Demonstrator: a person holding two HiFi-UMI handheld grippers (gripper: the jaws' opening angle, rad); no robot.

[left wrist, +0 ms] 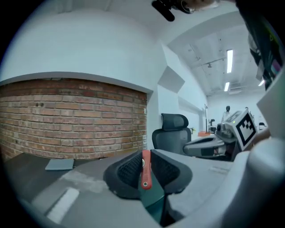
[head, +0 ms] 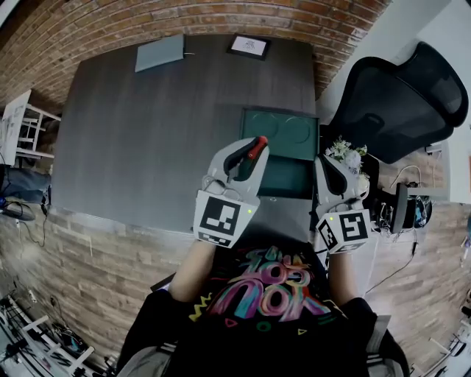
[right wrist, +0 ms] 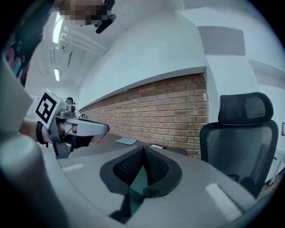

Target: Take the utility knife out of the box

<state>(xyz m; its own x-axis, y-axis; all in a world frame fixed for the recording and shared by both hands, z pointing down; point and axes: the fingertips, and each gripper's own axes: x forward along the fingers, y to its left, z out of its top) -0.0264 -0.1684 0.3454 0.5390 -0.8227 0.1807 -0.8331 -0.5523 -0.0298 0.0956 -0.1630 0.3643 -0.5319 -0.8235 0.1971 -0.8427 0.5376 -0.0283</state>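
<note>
My left gripper [head: 246,158] is shut on the red utility knife [head: 257,147] and holds it up above the open green box [head: 280,113] on the dark table. In the left gripper view the knife [left wrist: 145,171] stands upright, pinched between the two black pads [left wrist: 129,171]. The green of the box [left wrist: 153,200] shows just below the jaws. My right gripper [head: 331,171] hovers at the box's right edge; its pads [right wrist: 156,167] meet at the tips with nothing between them. The right gripper view shows my left gripper [right wrist: 75,131] to the left, the knife's red tip [right wrist: 101,138] sticking out.
A grey-blue pad [head: 160,53] and a framed sheet [head: 249,46] lie at the table's far edge by the brick wall [head: 184,18]. A black office chair [head: 401,103] stands to the right, with a small bunch of flowers [head: 346,153] beside the box.
</note>
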